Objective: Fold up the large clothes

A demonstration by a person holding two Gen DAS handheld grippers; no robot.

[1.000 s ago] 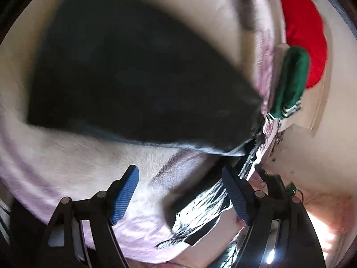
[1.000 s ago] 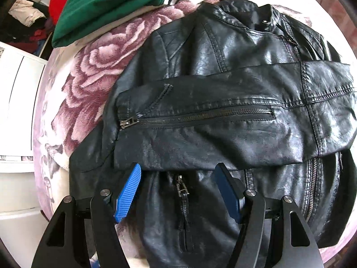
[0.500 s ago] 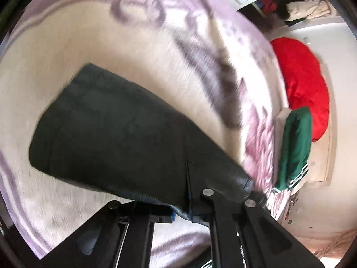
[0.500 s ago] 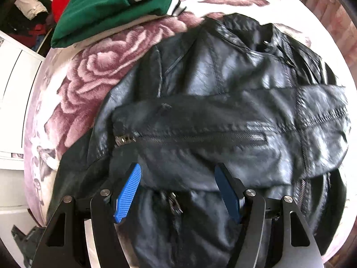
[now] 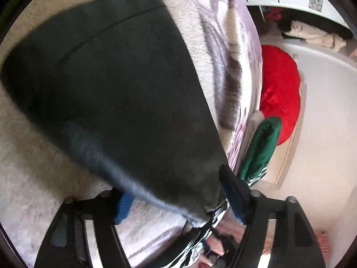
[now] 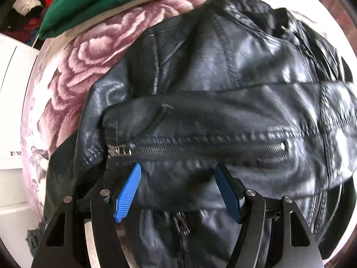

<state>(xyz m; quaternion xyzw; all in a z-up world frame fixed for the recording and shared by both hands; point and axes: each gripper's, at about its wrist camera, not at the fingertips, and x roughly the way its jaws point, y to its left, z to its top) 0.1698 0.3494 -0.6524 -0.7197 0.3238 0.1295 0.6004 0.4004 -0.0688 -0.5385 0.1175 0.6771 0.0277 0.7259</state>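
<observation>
While the left gripper point(image 5: 178, 201) straddles the sleeve point(image 5: 116, 84) unclenched, right gripper point(image 6: 177, 192) gapes over the jacket point(image 6: 223, 116); pinch deep, lift evenly.

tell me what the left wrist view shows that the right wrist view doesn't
Only the left wrist view shows the jacket's matte dark sleeve stretched across the cream blanket, lying over the left gripper, and a full red cushion. Only the right wrist view shows the glossy black leather jacket body, a sleeve folded across it with its silver zipper, and the open right gripper above it. Both show the folded green garment and the rose-patterned pink blanket.
</observation>
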